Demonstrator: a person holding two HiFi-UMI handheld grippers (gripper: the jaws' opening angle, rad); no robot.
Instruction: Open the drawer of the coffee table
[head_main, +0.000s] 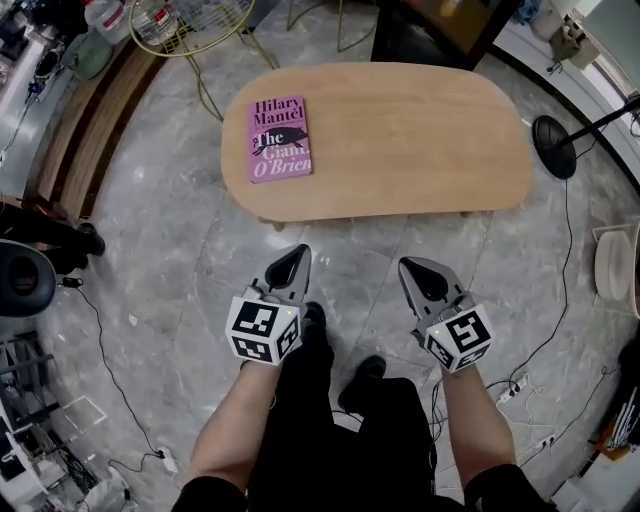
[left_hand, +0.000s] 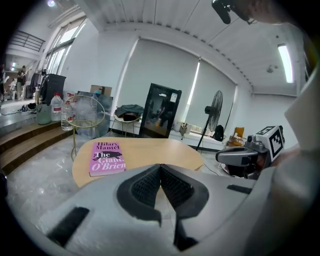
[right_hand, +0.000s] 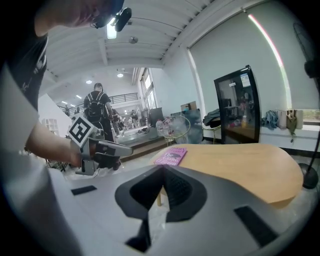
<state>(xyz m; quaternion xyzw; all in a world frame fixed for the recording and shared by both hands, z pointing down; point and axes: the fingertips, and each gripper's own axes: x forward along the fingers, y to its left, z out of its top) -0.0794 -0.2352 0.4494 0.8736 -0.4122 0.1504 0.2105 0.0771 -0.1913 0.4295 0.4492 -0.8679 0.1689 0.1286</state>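
Note:
The coffee table (head_main: 400, 140) is a low oval of light wood, standing on the marble floor ahead of me. No drawer front shows in any view. A pink book (head_main: 279, 138) lies on its left end, also seen as the book (left_hand: 106, 157) in the left gripper view and the book (right_hand: 171, 156) in the right gripper view. My left gripper (head_main: 301, 250) is shut and empty, a short way in front of the table's near edge. My right gripper (head_main: 406, 265) hangs beside it, also shut with nothing between its jaws. Both point toward the table.
A standing fan's black base (head_main: 553, 146) sits off the table's right end, its cable trailing over the floor. A gold wire side table (head_main: 190, 22) stands at the back left. A power strip (head_main: 512, 388) lies at the right. My shoes (head_main: 360, 380) are below the grippers.

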